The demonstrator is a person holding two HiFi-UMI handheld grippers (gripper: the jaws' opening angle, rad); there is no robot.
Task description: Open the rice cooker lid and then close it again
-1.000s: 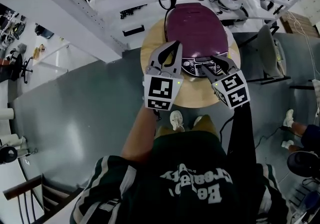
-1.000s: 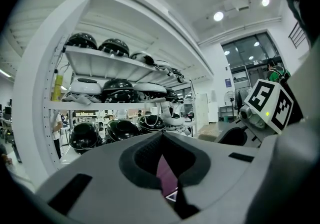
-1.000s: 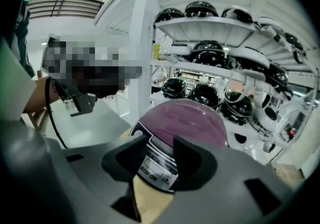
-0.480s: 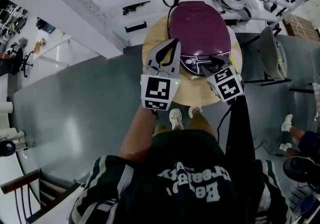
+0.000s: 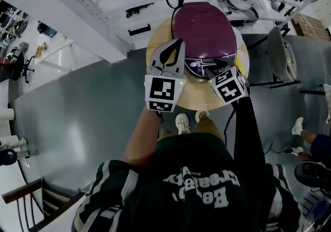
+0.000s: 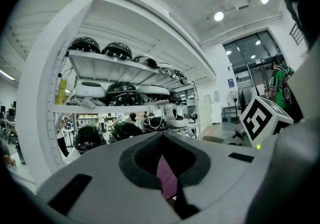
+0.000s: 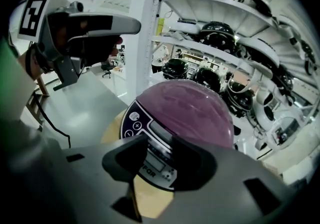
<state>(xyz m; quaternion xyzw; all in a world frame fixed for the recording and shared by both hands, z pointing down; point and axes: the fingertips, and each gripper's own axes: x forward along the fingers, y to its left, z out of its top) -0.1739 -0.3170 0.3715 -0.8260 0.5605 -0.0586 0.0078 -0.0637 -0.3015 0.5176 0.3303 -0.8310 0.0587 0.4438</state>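
The biggest risk is the whole rice cooker [image 5: 204, 32]. It sits at the back of a small round counter [image 5: 199, 101] and fills most of it. If I shove at its front instead of pressing down, I think it could skate toward the far edge, since nothing braces it. My left claw [image 5: 177, 45] hangs level just beside the cooker's left flank, clenched on nothing, so it is no help as a stop.

Next is the lid [image 7: 192, 111], which is fully down. If it springs when released, it could hit my right claw [image 5: 220, 64], which slants down over the front edge.

Smaller again is the control panel [image 7: 150, 153]. It lies right under the right claw, whose jaws are spread and empty and have just narrowed a little. A tip landing there might start a program rather than free the lid. I cannot pick out the release catch from here.

The least risk is a pad simply slipping off the glossy plastic.
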